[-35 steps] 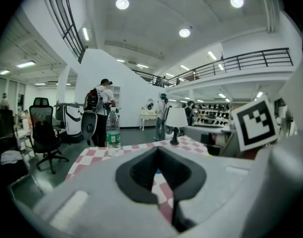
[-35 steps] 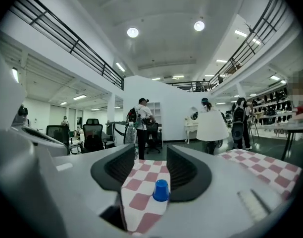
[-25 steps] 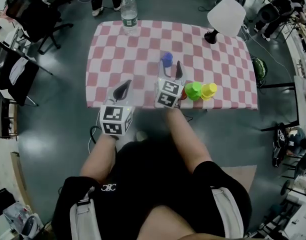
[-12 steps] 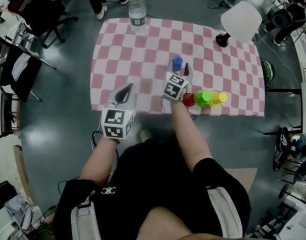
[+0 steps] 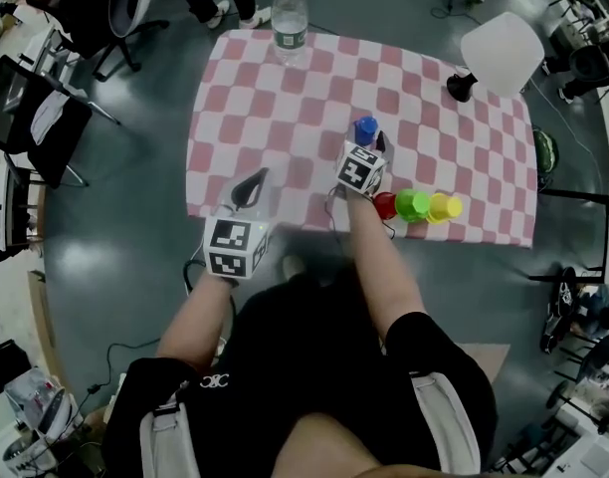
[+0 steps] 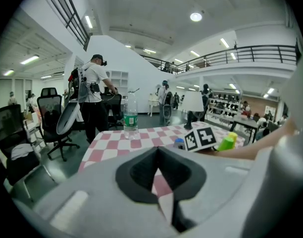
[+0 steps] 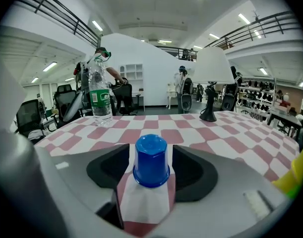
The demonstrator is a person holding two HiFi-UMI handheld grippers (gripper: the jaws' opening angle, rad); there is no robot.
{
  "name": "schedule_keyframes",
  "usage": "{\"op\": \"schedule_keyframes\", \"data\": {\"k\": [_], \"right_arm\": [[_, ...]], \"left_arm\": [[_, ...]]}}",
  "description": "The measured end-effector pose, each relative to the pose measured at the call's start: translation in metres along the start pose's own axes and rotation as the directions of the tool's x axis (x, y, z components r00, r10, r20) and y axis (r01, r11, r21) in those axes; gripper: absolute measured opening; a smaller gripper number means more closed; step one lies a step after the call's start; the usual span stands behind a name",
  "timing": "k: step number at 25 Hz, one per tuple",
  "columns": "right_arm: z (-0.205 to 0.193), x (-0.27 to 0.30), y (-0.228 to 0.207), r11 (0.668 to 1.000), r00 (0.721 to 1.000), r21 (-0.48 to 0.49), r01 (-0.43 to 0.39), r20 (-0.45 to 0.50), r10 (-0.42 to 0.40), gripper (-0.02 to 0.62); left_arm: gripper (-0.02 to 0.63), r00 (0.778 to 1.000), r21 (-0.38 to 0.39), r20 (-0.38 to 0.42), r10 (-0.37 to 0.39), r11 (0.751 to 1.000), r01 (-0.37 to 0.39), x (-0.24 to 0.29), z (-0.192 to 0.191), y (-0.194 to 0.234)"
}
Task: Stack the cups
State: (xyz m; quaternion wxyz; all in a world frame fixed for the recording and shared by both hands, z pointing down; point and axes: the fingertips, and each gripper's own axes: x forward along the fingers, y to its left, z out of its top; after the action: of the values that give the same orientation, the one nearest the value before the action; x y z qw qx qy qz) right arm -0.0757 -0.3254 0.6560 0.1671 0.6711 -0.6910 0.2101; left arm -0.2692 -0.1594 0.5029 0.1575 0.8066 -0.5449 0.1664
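1. Right gripper (image 5: 368, 139): jaws apart, one on either side of the upturned blue cup (image 7: 151, 160), not visibly pressing it. Risk: an off-centre close may tip or skid it on the checked cloth (image 5: 275, 118)
2. Left gripper (image 6: 158, 151): jaws closed together, empty, well apart from the blue cup
3. Red cup (image 5: 385, 205), green cup (image 5: 414, 205) and yellow cup (image 5: 445, 207) stand in a row near the blue cup, on the person's side; a careless lift could knock them
4. Bottle (image 5: 290, 18) and lamp (image 5: 499, 53) stand well beyond the blue cup and obstruct nothing
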Motion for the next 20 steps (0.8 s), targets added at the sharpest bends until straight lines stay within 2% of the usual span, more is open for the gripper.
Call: {"op": "schedule_keyframes", "data": {"k": [4,6,10,15,20], "right_arm": [[-0.006,0.011,-0.004,1.0,1.0,-0.003,0.001,-0.018,-0.002,0.256],[-0.007,0.012,-0.006,1.0,1.0,-0.019,0.008,-0.021,-0.008,0.219],[0.001,0.007,-0.004,1.0,1.0,-0.016,0.004,-0.001,-0.004,0.217],[0.029,-0.014,0.012,0.999,0.998,-0.035,-0.037,0.053,0.039,0.216],[0.051,-0.042,0.031,0.99,0.993,-0.085,-0.109,0.044,0.113,0.216]], "left_arm": [[-0.002,1.0,0.003,-0.01,0.002,1.0,-0.002,-0.001,-0.005,-0.002],[-0.002,1.0,0.003,-0.016,0.003,1.0,-0.003,-0.002,-0.008,-0.002],[-0.002,1.0,0.006,-0.012,0.008,1.0,-0.008,-0.004,-0.008,0.0],[-0.002,1.0,0.005,0.018,0.0,1.0,-0.001,-0.004,0.0,-0.001],[-0.002,0.998,-0.006,0.069,-0.006,1.0,0.007,-0.006,0.014,-0.004]]}}
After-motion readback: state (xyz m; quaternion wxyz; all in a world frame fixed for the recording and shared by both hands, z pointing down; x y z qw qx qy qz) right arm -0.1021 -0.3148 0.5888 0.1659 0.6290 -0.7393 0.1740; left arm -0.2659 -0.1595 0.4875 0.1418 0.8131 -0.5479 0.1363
